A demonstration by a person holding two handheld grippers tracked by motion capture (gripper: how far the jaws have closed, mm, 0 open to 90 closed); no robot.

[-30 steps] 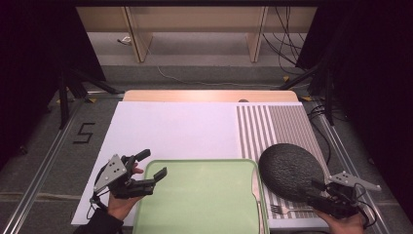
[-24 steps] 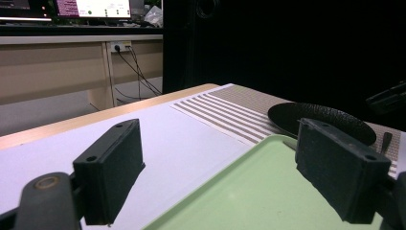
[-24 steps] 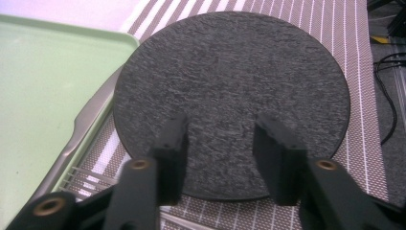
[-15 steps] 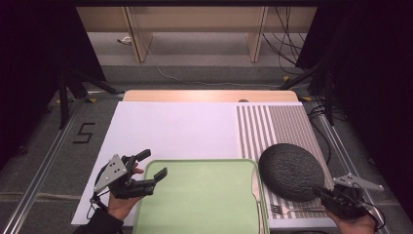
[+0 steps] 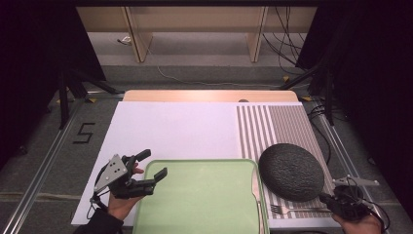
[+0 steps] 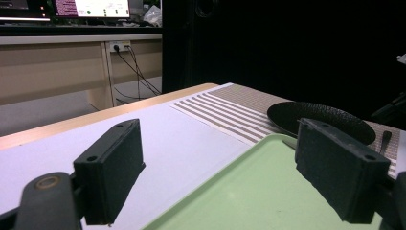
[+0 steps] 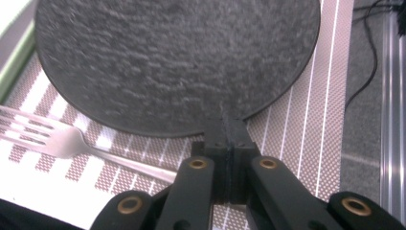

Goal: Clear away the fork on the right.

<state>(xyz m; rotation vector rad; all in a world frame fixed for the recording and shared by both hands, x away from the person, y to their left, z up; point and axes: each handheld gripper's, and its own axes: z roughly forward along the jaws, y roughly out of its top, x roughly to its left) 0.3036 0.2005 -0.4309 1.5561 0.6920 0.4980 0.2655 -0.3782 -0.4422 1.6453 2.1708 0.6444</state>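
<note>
The table [image 5: 185, 129] carries a white sheet on its left part and a striped mat [image 5: 272, 126] along its right edge. At the near edge lies a green tray [image 5: 204, 200], and just right of it, on the near part of the mat, sits the dark plate [image 5: 291, 171]. In the last second the right tongs [image 5: 325, 197] have come in low at the near right corner and their jaws have just been closing; they now stand clenched together at the plate's near rim. Since a second ago the plate has slid a little toward the tray, uncovering more of the fork [image 5: 292, 210] that lies on the mat near the plate's near edge. From this I judge that the grasp on the plate's rim is made or nearly made, and lifting it toward the tray would be the next step. The right gripper view shows what the high view cannot: the jaw tips meet exactly at the plate's edge [image 7: 230, 112], though whether they pinch the rim or merely butt against it I cannot tell; the fork [image 7: 62, 139] lies left of them. The left tongs [image 5: 155, 168] hang released over the tray's near left corner; the left gripper view looks between their parted pads [image 6: 112, 167] across the tray [image 6: 249, 187] to the plate [image 6: 318, 120].
</note>
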